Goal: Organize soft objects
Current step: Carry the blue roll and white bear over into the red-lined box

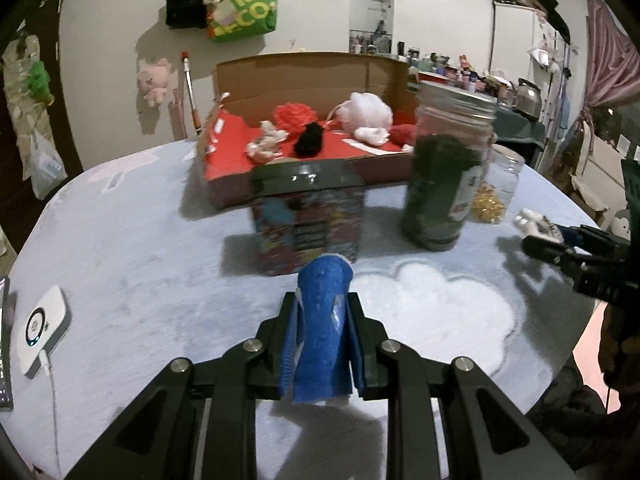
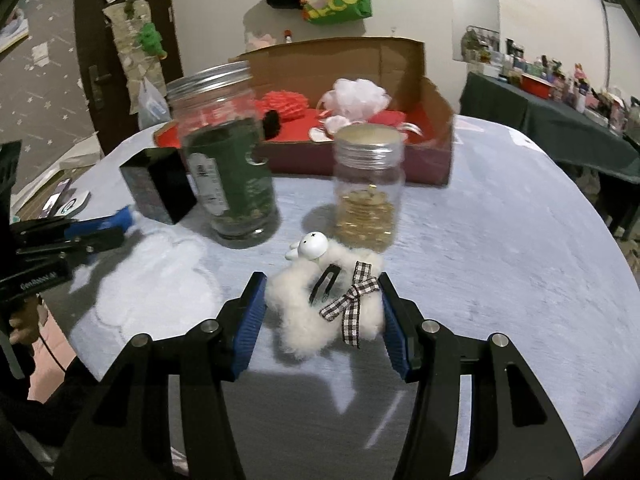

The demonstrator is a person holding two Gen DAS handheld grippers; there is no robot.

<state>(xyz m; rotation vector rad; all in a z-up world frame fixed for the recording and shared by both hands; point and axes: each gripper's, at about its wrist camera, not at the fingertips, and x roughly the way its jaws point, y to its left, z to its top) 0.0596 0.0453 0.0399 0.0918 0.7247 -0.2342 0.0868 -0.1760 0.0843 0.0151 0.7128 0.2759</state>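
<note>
My left gripper is shut on a blue felt piece that stands up between its pads, above the pale fuzzy table cover. My right gripper is shut on a fluffy white sheep toy with a checked bow, held just above the cover. An open cardboard box with a red lining at the back holds a red pom, a pink mesh puff, a black pom and a small white piece. The other hand's gripper shows at each view's edge.
A colourful tin box stands just ahead of the left gripper. A tall green-filled jar and a smaller jar of gold items stand ahead of the right gripper. A white device on a cable lies far left. A white cloud patch marks the cover.
</note>
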